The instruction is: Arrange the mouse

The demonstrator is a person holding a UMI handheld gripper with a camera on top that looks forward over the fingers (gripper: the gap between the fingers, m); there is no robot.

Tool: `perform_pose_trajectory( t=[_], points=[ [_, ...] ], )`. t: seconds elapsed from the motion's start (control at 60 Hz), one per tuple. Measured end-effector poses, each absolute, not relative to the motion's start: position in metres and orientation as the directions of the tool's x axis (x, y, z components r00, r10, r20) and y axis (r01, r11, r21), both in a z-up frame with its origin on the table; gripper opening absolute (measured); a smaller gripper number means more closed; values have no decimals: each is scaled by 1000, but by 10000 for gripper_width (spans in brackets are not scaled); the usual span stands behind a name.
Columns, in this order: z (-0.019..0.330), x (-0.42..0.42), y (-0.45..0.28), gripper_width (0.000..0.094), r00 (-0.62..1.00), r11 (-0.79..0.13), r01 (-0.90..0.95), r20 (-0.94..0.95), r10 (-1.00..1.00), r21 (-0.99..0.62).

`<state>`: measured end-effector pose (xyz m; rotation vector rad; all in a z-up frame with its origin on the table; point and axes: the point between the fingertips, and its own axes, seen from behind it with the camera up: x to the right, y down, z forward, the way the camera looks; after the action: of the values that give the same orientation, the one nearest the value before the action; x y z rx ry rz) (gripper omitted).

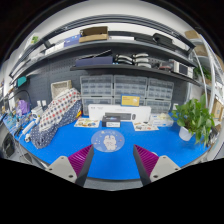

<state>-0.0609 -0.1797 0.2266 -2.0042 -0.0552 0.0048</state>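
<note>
A round pale disc (108, 140) lies on the blue table top (60, 150), just ahead of my fingers and centred between them. A small whitish thing, possibly the mouse (108, 138), rests on it; I cannot tell its shape. My gripper (113, 160) is open and empty, with the magenta-padded fingers (84, 160) spread wide over the table's near part. Nothing stands between them.
A patterned bag or cushion (55, 112) stands at the left. A green potted plant (196, 120) stands at the right. Several small white items (120, 121) line the table's far edge. Drawer cabinets (125, 92) and loaded shelves (110, 55) stand behind.
</note>
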Motion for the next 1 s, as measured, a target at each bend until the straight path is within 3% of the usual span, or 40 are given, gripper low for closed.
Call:
perform_pose_trajectory(
  t=[0.133, 0.4, 0.533, 0.683, 1.0],
  points=[
    [196, -53, -191, 799, 998, -463, 59, 42, 46, -885],
    [78, 20, -231, 801, 996, -624, 58, 88, -18, -780],
    [37, 69, -236, 804, 992, -681, 11, 95, -86, -732],
    [15, 117, -214, 792, 985, -703, -6, 115, -125, -712],
    [6, 154, -107, 784, 990, -689, 11, 106, -95, -725]
  ],
)
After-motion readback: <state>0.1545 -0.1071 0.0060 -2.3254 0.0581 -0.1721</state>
